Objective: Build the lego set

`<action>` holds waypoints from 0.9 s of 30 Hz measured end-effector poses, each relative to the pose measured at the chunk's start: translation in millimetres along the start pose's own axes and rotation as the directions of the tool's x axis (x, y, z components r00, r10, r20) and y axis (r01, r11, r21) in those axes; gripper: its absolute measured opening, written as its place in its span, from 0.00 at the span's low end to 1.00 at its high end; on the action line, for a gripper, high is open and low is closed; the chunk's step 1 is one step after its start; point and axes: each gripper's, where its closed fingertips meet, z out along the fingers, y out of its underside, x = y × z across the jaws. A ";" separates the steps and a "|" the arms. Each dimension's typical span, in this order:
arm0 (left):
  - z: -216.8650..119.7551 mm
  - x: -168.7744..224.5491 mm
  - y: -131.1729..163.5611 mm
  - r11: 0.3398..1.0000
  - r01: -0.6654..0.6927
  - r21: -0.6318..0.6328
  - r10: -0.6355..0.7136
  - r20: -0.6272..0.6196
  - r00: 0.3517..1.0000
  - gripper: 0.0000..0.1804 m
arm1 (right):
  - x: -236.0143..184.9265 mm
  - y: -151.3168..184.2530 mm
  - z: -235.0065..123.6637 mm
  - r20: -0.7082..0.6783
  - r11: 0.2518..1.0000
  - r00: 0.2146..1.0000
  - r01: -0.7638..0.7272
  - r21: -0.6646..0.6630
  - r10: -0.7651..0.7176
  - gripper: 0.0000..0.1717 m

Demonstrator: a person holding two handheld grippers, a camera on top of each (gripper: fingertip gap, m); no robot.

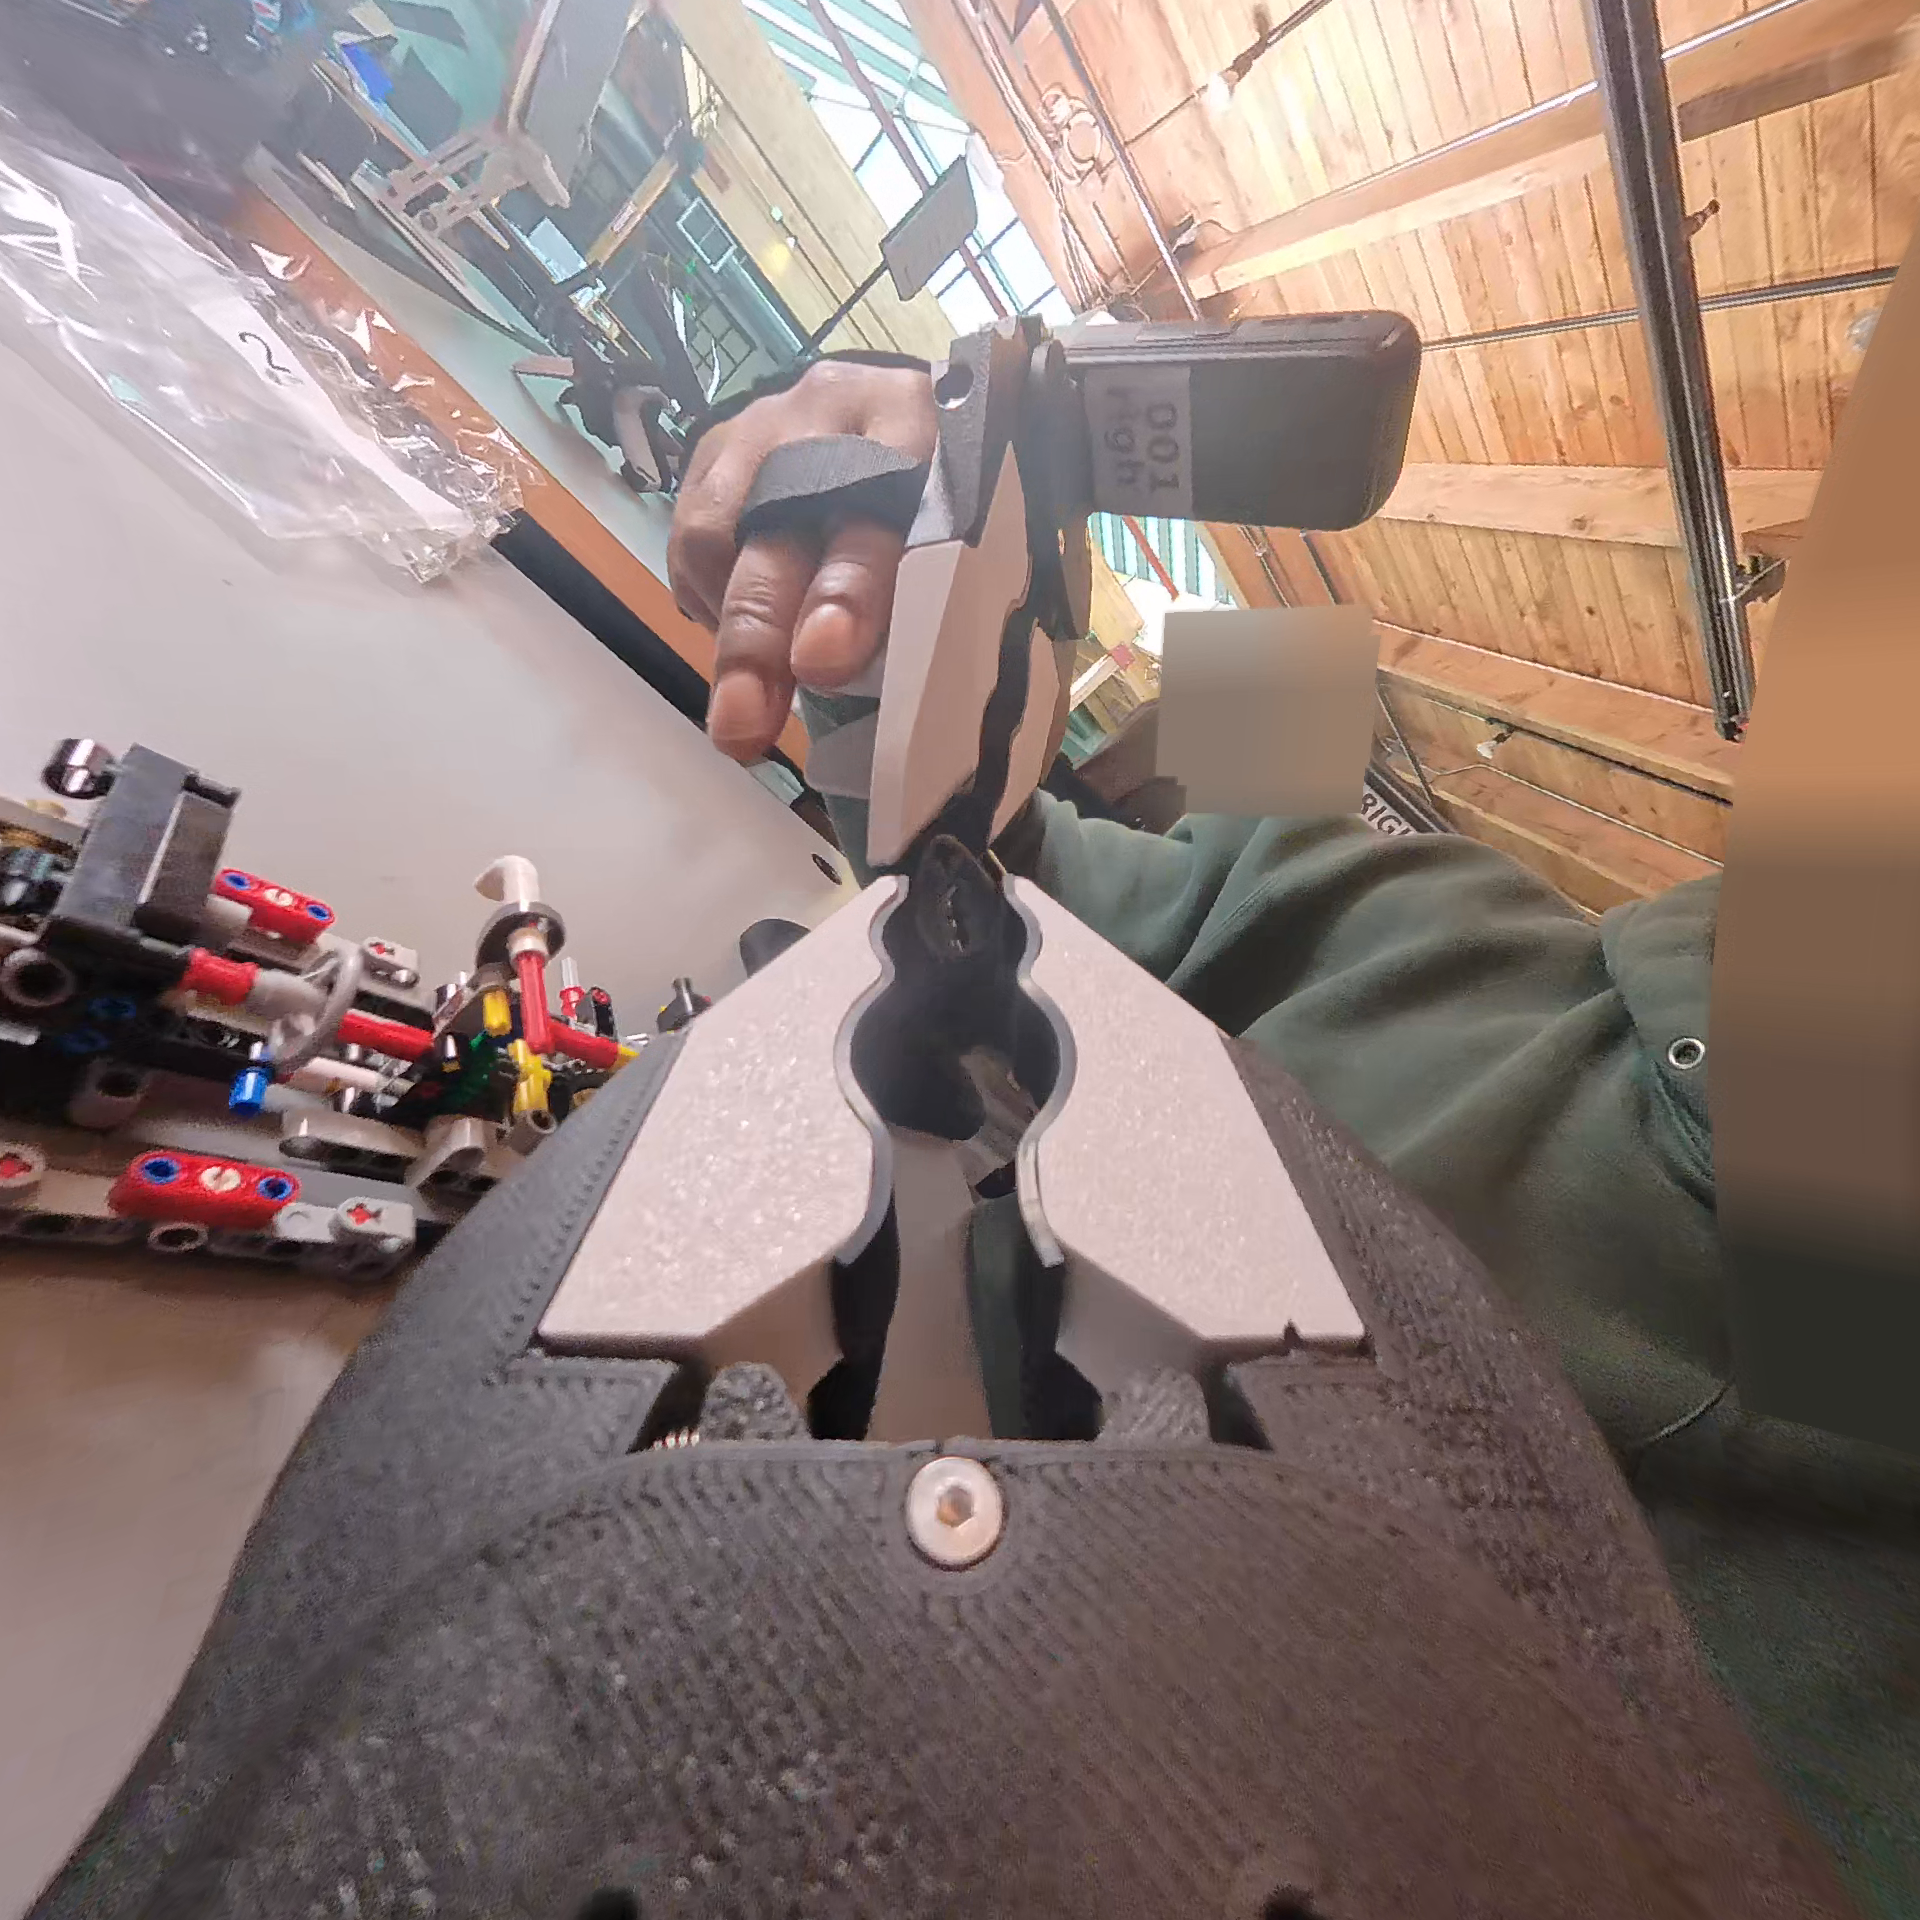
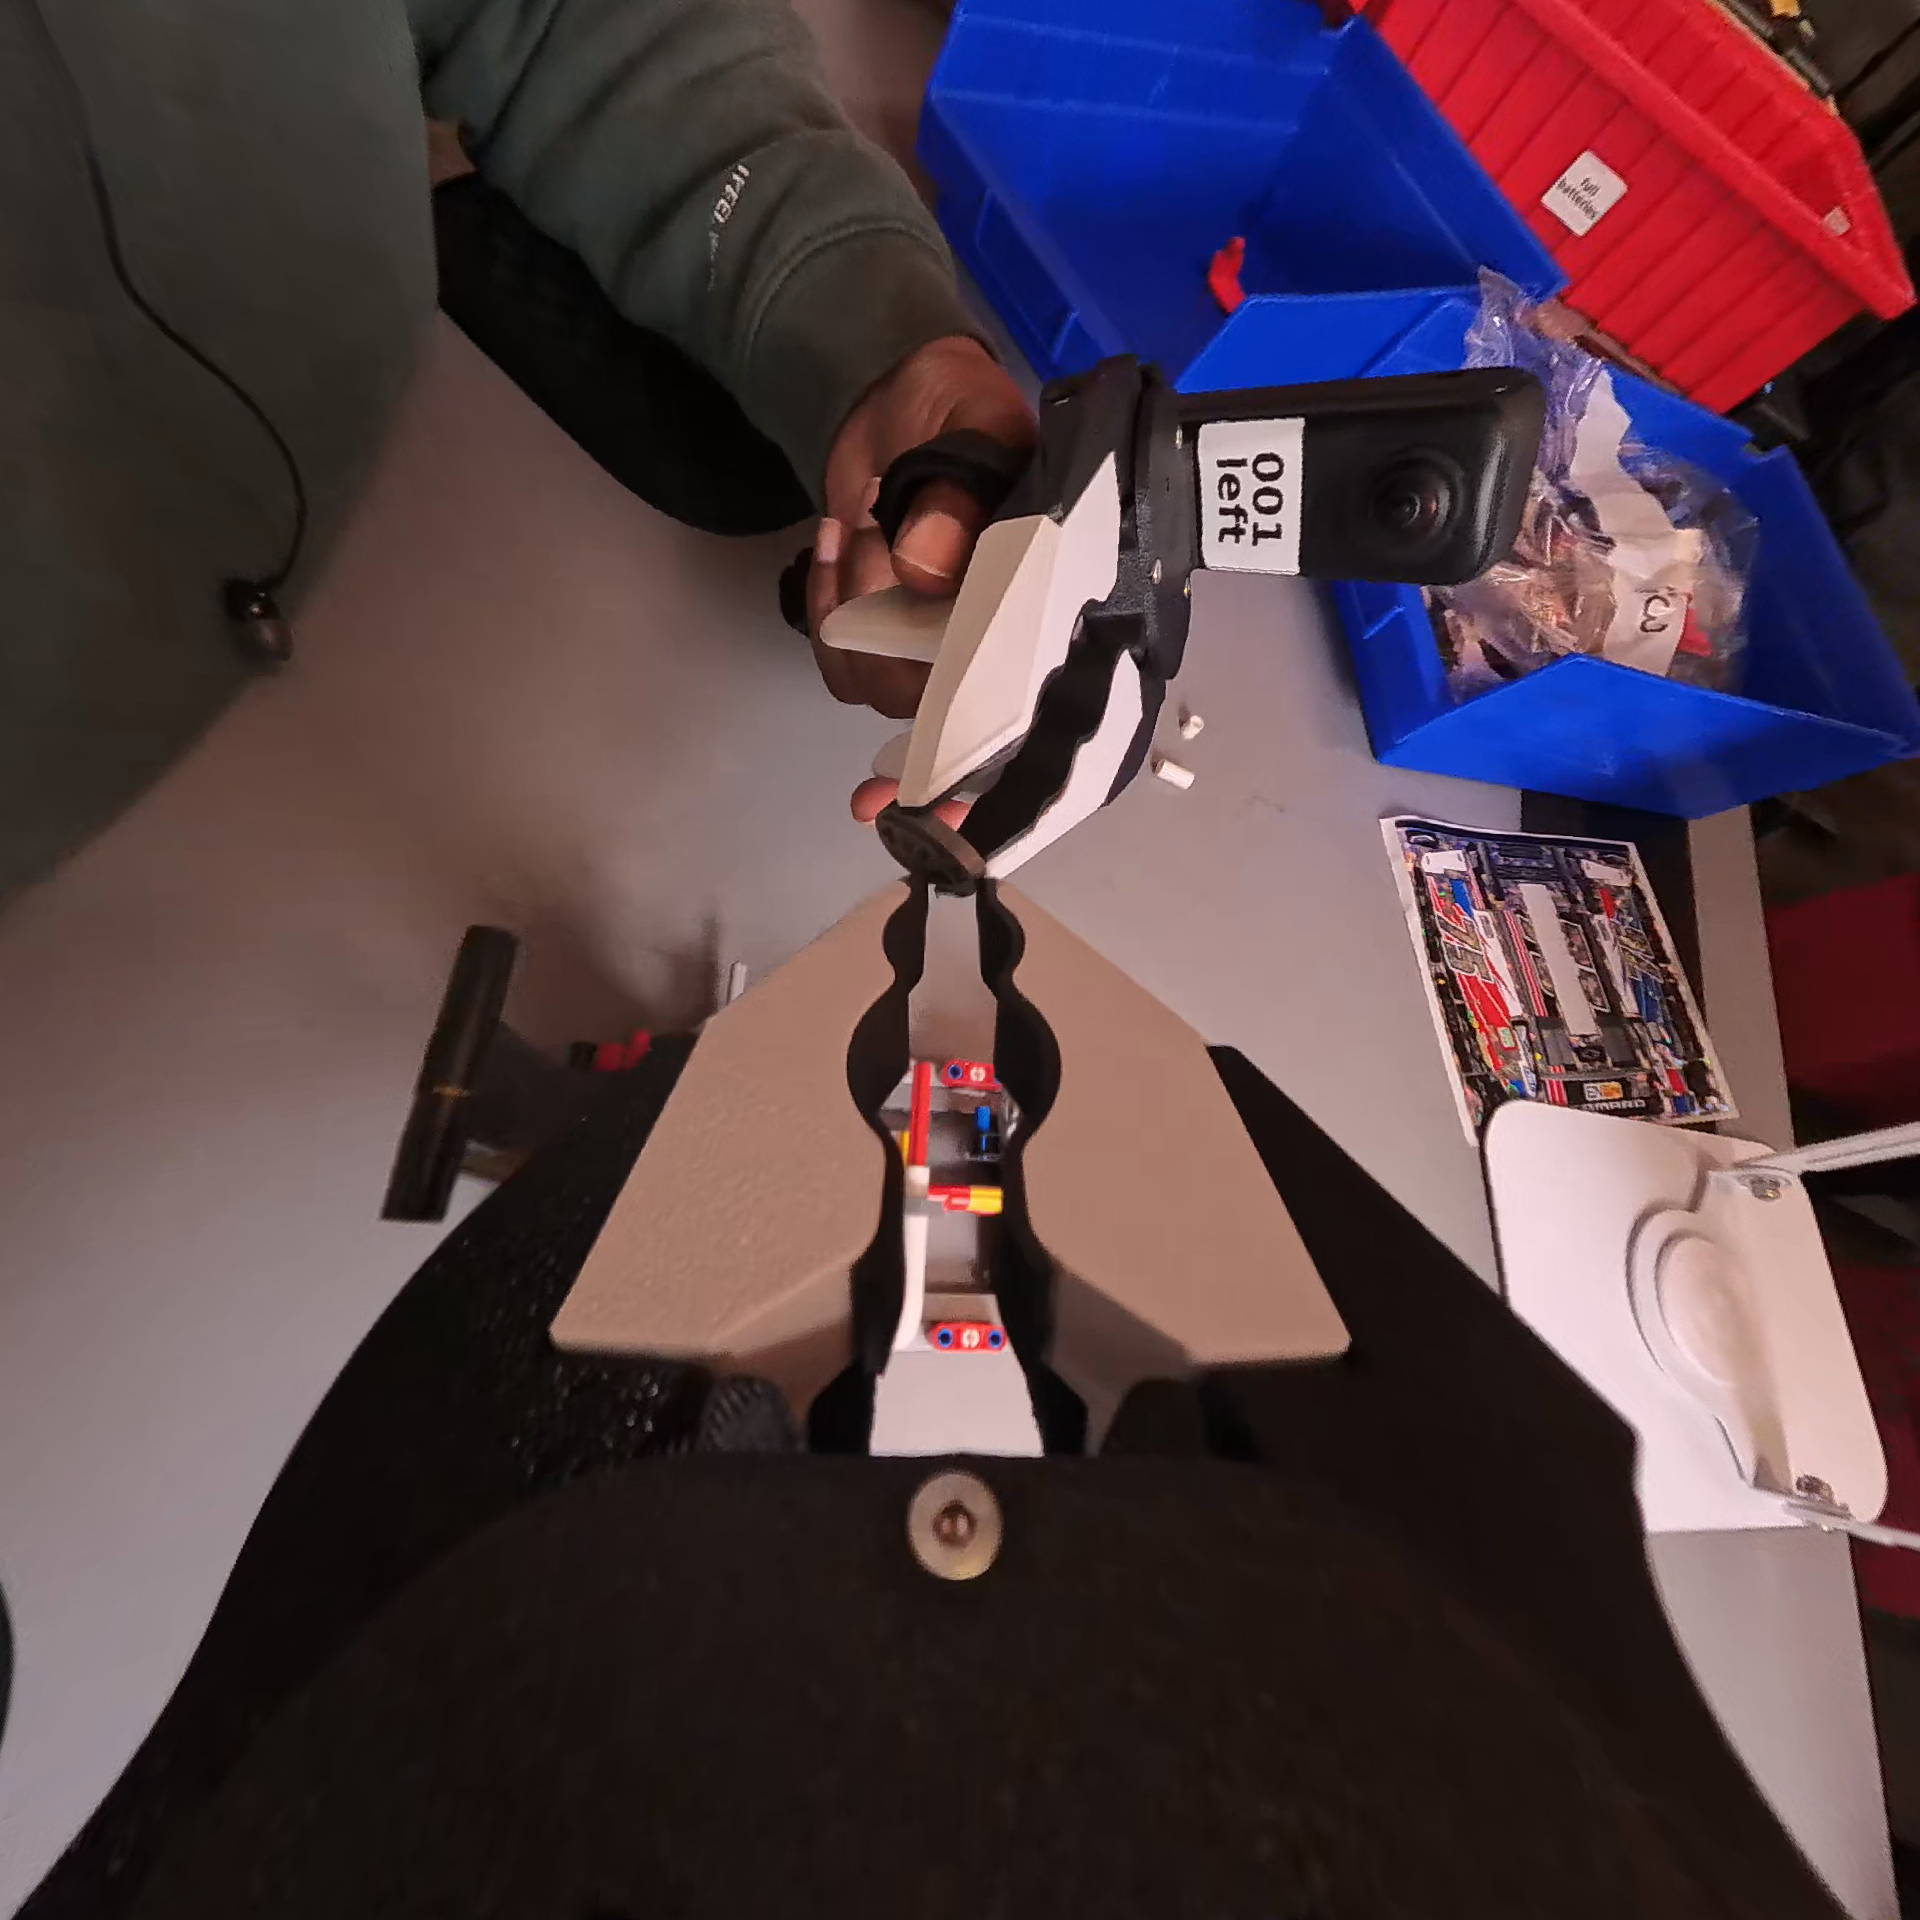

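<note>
Left gripper jaws clamp a small black wheel-like disc. Right gripper jaws pinch its lower edge. Left view alone shows the brick model at 9 o'clock on the table; right view alone, blue bins and sticker sheet toward 2–3 o'clock.

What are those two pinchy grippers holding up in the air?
A small black round toy wheel. The left gripper pinches its rim. The right gripper meets its lower edge, but whether it really grips is unclear.
</note>
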 end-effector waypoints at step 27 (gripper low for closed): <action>-34.8 -17.3 -14.0 0.975 0.189 0.121 -0.175 -0.112 0.978 0.07 | 24.4 12.2 19.3 0.032 0.935 0.946 -0.324 0.148 0.322 0.10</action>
